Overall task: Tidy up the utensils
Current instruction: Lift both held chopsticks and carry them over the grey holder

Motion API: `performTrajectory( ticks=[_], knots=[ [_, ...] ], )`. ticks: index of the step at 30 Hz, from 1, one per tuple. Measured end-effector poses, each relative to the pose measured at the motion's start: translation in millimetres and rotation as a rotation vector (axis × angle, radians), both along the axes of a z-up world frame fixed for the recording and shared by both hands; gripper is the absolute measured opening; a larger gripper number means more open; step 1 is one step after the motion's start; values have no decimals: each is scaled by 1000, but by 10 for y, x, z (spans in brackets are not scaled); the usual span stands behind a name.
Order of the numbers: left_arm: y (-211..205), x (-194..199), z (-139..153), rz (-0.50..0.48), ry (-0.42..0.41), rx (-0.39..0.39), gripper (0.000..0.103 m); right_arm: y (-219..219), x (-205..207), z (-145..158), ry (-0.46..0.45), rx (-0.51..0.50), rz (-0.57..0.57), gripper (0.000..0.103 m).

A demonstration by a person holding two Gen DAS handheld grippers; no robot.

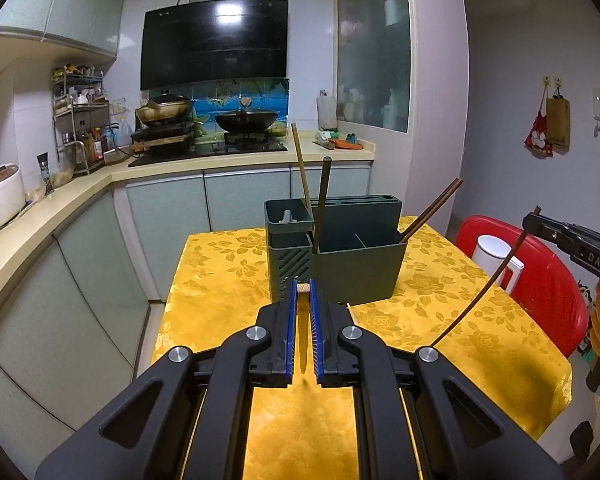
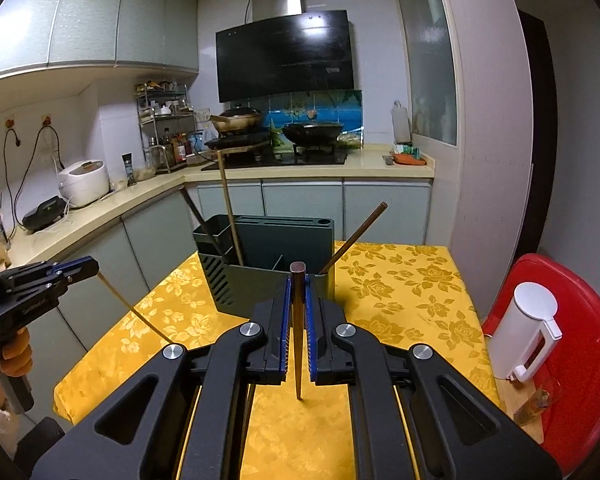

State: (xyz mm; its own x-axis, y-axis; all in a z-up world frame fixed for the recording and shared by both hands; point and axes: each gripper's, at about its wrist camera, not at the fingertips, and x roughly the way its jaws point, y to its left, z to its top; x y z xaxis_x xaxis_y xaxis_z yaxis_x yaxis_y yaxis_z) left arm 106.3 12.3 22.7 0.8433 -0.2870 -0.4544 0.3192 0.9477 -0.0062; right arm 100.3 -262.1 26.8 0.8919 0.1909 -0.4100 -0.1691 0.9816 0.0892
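My left tool [image 1: 303,286] is clamped on a light bamboo chopstick [image 1: 302,332], its blunt square end poking up between the blue pads and its taper hanging down toward the tabletop. My right tool [image 2: 299,276] is closed on a dark brown wooden chopstick [image 2: 298,344] the same way, thick end up, thin tip hanging above the cloth.

Both tools hang over the near half of the tabletop covered by a yellow cloth with a rose pattern [image 1: 452,300]. At twelve o'clock from each tool stands the dark green plastic utensil holder [image 1: 356,276], a box with open front compartments, a slotted knife block at the back and a vented cup on its left side. Three chopsticks already lean in it: a pale one [image 1: 300,168] and a dark one [image 1: 323,200] at the left end, and a reddish-brown one [image 1: 432,208] slanting out at the right end toward two o'clock.

From the left wrist view my right tool shows at three o'clock, well apart from the holder. The cloth around the holder lies bare on both sides. The tabletop's left edge drops to a narrow aisle beside the pale green cabinet fronts [image 1: 100,264]. At the right edge, about three o'clock, a red plastic stool [image 2: 572,344] carries a white electric kettle [image 2: 528,332], just beside the tabletop corner.
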Motion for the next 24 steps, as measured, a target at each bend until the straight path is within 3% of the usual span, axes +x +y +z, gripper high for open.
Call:
performTrajectory(
  ticks=[12, 24],
  knots=[
    [-386, 251, 462, -80, -11, 47, 6, -150, 371, 452, 28, 12, -9, 7],
    [-720, 735, 1022, -73, -53, 16, 6, -193, 730, 892, 3, 27, -20, 7]
  ],
)
